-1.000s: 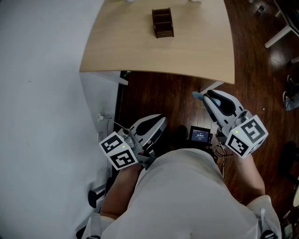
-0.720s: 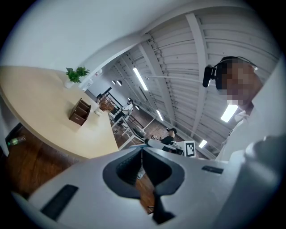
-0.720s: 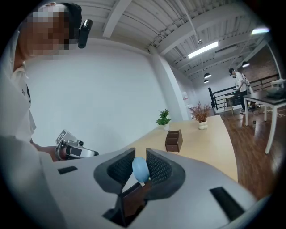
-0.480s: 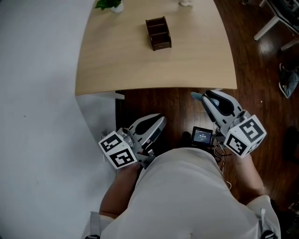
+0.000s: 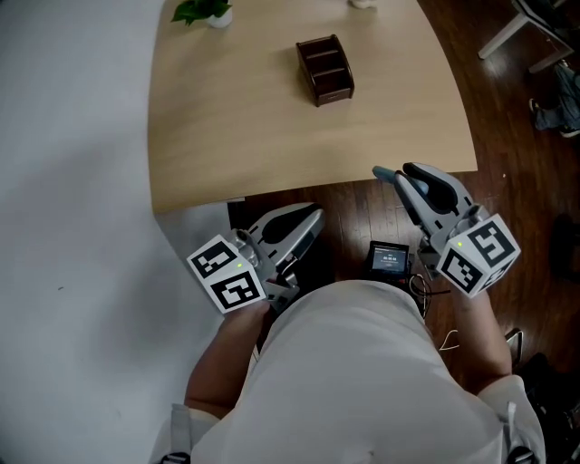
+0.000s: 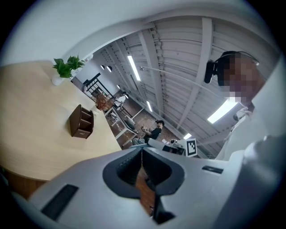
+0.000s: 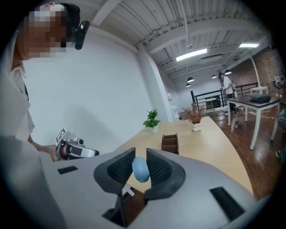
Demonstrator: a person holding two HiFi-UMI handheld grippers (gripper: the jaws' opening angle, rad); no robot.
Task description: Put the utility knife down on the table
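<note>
The utility knife shows only as a light-blue rounded end (image 7: 140, 169) pinched between the jaws of my right gripper (image 7: 139, 163). In the head view that blue end (image 5: 381, 173) pokes out of the right gripper (image 5: 395, 179), which hangs over the wooden floor just short of the table's (image 5: 272, 118) near edge. My left gripper (image 5: 311, 220) is lower and to the left, also short of the table. Its jaws meet with nothing between them in the left gripper view (image 6: 142, 157).
A brown wooden organizer (image 5: 324, 70) stands on the light wood table, with a small potted plant (image 5: 201, 11) at the far left corner. A small screen device (image 5: 389, 258) sits by my body. A white wall runs along the left; dark wooden floor lies to the right.
The table's near edge has come closer to both grippers in the head view. The right gripper has kept hold of the blue knife, and the left has stayed shut.
</note>
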